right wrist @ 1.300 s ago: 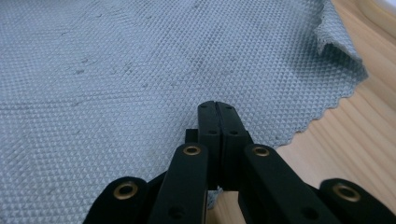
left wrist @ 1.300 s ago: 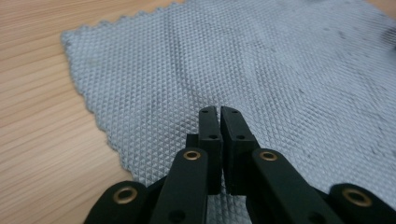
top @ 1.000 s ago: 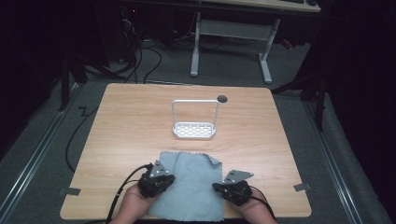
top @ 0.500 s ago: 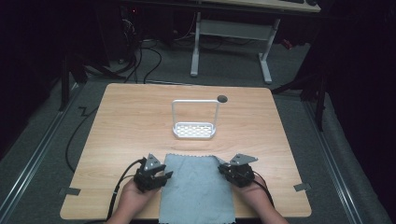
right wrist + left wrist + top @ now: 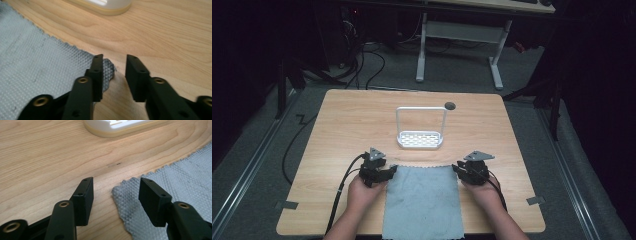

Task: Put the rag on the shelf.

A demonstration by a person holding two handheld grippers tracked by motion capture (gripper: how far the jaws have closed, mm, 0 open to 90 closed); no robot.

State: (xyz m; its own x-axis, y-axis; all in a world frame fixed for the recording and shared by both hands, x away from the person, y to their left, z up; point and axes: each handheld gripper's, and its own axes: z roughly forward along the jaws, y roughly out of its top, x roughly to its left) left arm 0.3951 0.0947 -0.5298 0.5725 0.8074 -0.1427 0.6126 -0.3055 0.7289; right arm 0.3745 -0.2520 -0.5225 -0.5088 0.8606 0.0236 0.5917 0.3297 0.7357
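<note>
Grey cloth (image 5: 422, 202), now spread flat at the table's (image 5: 342, 125) near edge, released since half a second ago. Left gripper (image 5: 115, 192) and right gripper (image 5: 113, 70) parted at its far corners, holding nothing. Spreading apparently complete.

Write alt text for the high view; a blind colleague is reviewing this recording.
A grey textured cloth lies flat on the near part of a light wooden table, hanging over its near edge, with the person's left gripper and right gripper at its two far corners. Beyond the cloth stands a white perforated tray with a tall wire handle.
</note>
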